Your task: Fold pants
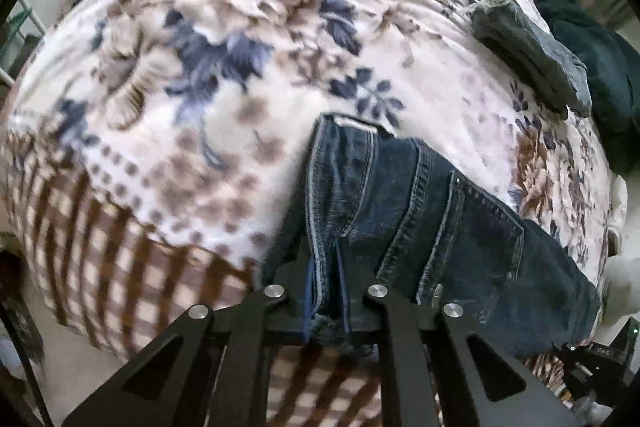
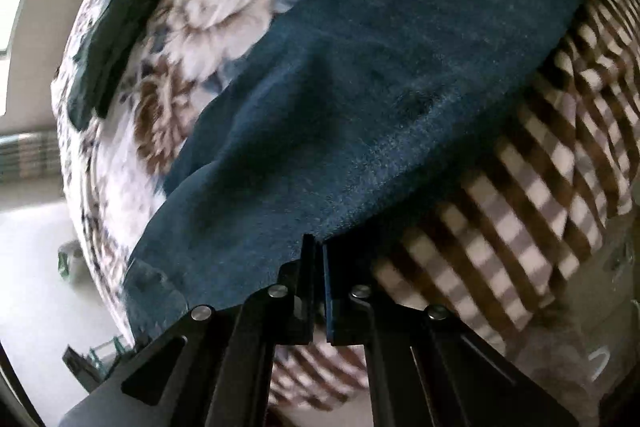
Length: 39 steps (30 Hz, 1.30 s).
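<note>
pants: one dark denim pair (image 1: 420,211), held by both grippers' closed jaws
surface: bed, floral blanket (image 1: 224,75)
folded garments: two (image 1: 532,55)

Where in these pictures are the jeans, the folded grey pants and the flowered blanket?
jeans (image 1: 420,211): left wrist view, on the back pocket area.
folded grey pants (image 1: 532,55): left wrist view, middle of the folded stack.
flowered blanket (image 1: 208,67): left wrist view, on a blue flower print.

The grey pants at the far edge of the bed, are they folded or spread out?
Folded: the grey pants lie as a compact stacked bundle with layered edges on the floral blanket.
</note>
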{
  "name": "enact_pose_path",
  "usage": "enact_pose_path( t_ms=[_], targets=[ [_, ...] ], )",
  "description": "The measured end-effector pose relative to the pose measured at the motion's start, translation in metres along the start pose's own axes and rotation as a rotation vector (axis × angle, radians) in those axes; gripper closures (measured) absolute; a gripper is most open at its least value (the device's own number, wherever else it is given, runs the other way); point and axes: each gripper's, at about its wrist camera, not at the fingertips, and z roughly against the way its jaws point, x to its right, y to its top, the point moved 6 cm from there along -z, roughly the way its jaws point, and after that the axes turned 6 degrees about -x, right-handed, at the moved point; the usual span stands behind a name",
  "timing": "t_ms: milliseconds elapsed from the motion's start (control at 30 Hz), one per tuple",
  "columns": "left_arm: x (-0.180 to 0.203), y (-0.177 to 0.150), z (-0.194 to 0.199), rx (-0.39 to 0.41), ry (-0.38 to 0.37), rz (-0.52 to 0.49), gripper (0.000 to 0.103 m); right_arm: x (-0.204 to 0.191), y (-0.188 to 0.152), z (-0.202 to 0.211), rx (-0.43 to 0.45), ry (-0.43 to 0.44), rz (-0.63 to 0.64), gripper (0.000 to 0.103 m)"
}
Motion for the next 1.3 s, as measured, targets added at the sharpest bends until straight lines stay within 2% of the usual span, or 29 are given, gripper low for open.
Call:
enact_pose_path(
  t_ms=[100,167,267,333,367,433,533,567,600,633,667,700,733,833,933,1067,1167,1267,1300],
  targets=[
    [-0.022,0.005,-0.008,-0.046,-0.001,0.016,0.097,0.006,-0.009,-0.004,-0.027,-0.016,0.012,0.1],
    [-0.019,0.004,-0.024,-0.094,-0.007,0.011,0.097,0.014,-0.01,-0.022,-0.058,-0.058,0.021,0.1],
    [-0.015,0.0,-0.019,-0.082,0.009,-0.002,0.097,0.024,-0.008,-0.048,-0.112,-0.128,0.022,0.1],
    [-0.012,-0.002,-0.018,-0.076,0.026,-0.008,0.096,0.023,-0.005,-0.052,-0.134,-0.144,0.037,0.099],
    [-0.012,-0.003,-0.016,-0.076,0.027,-0.003,0.096,0.022,-0.003,-0.052,-0.145,-0.144,0.048,0.097],
    [-0.011,-0.007,-0.008,-0.083,0.039,0.0,0.094,0.016,-0.001,-0.046,-0.18,-0.091,0.058,0.095],
    [-0.003,-0.016,0.013,-0.096,0.088,0.02,0.085,0.014,0.003,-0.03,-0.209,-0.036,0.054,0.091],
    [0.008,-0.019,0.024,-0.088,0.091,0.01,0.08,0.017,0.006,-0.02,-0.199,-0.016,0.048,0.082],
    [0.022,-0.024,0.033,-0.078,0.093,-0.016,0.07,0.022,0.011,-0.009,-0.184,-0.003,0.038,0.064],
    [0.037,-0.026,0.038,-0.075,0.107,-0.046,0.062,0.026,0.015,-0.003,-0.171,0.004,0.031,0.056],
    [0.05,-0.029,0.041,-0.074,0.111,-0.069,0.041,0.035,0.024,0.008,-0.143,0.017,0.009,0.048],
    [0.071,-0.032,0.043,-0.07,0.101,-0.098,0.022,0.043,0.033,0.016,-0.12,0.025,-0.014,0.048],
    [0.093,-0.036,0.044,-0.063,0.085,-0.131,0.017,0.056,0.045,0.027,-0.09,0.036,-0.048,0.047],
    [0.167,-0.045,0.03,-0.075,0.075,-0.239,0.016,0.093,0.082,0.059,0.003,0.038,-0.135,0.047],
    [0.243,-0.064,0.003,-0.1,0.071,-0.334,0.016,0.149,0.131,0.1,0.128,0.024,-0.251,0.047],
    [0.318,-0.086,-0.033,-0.11,0.086,-0.4,0.016,0.243,0.203,0.153,0.292,-0.032,-0.408,0.047],
    [0.358,-0.1,-0.062,-0.126,0.117,-0.42,0.016,0.306,0.252,0.166,0.338,-0.069,-0.509,0.047],
    [0.384,-0.111,-0.086,-0.163,0.142,-0.41,0.016,0.344,0.287,0.158,0.318,0.067,-0.592,0.049],
    [0.39,-0.113,-0.091,-0.172,0.144,-0.407,0.016,0.347,0.297,0.16,0.321,0.076,-0.58,0.065]
  ],
)
